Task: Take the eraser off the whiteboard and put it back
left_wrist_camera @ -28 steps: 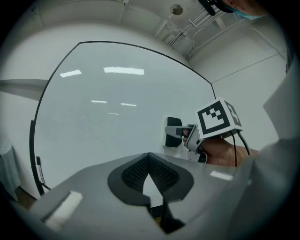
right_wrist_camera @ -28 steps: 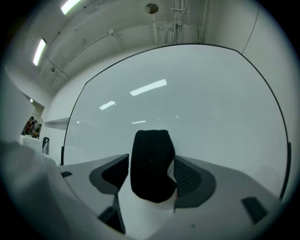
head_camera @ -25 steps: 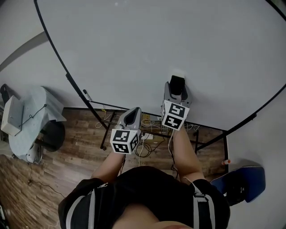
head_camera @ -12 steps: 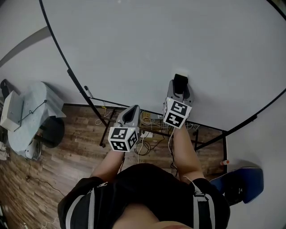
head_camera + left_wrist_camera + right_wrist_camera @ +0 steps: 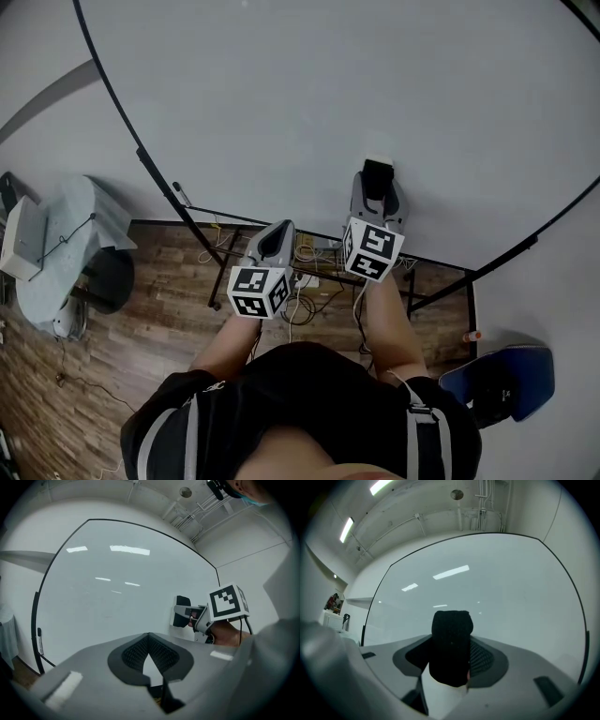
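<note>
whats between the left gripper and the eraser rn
Only bare whiteboard. In the left gripper view nothing stands between the left gripper and the eraser. The right gripper grips the eraser from the far side.

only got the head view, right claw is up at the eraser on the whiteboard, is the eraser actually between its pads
observer: yes. In the right gripper view the black eraser stands between the right claw pads, which press on its sides.
operator: is it off the board
observer: no. The left gripper view shows it side-on, its white back against the whiteboard.
operator: left claw holding anything
observer: nothing. In the left gripper view the left claw has its tips together, with only bare board ahead.
</note>
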Demonstrator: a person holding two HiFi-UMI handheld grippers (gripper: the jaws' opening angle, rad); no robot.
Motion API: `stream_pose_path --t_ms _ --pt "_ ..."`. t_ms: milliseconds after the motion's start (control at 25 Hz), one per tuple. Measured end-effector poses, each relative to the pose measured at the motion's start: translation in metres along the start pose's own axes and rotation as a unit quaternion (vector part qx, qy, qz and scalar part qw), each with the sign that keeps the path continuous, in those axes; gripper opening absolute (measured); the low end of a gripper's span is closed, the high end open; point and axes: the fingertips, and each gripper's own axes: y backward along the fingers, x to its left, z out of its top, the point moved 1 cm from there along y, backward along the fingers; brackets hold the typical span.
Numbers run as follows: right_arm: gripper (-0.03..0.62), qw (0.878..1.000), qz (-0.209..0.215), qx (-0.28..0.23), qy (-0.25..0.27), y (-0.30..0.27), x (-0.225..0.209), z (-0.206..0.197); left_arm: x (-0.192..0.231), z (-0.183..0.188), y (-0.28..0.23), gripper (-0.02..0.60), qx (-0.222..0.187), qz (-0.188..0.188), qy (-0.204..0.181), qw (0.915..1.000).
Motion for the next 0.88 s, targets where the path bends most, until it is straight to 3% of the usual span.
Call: stream_pose_path --t_ms 240,640,880 --pt "0.23 1.0 0.001 -0.006 -0.013 0.031 -0.021 -0.004 -0.005 -0.003 -0.004 0.009 0.002 -0.005 0.004 1.0" --pt "0.23 0.999 -0.048 0.007 -0.017 0.087 -0.064 -0.02 -0.03 -0.008 -0.011 0.009 0.007 -0.037 0.001 0.9993" --pt "0.23 0.996 -0.066 0.034 -0.04 0.114 -0.081 -0.05 -0.049 -0.018 -0.018 0.009 0.019 -0.063 0.002 0.9978"
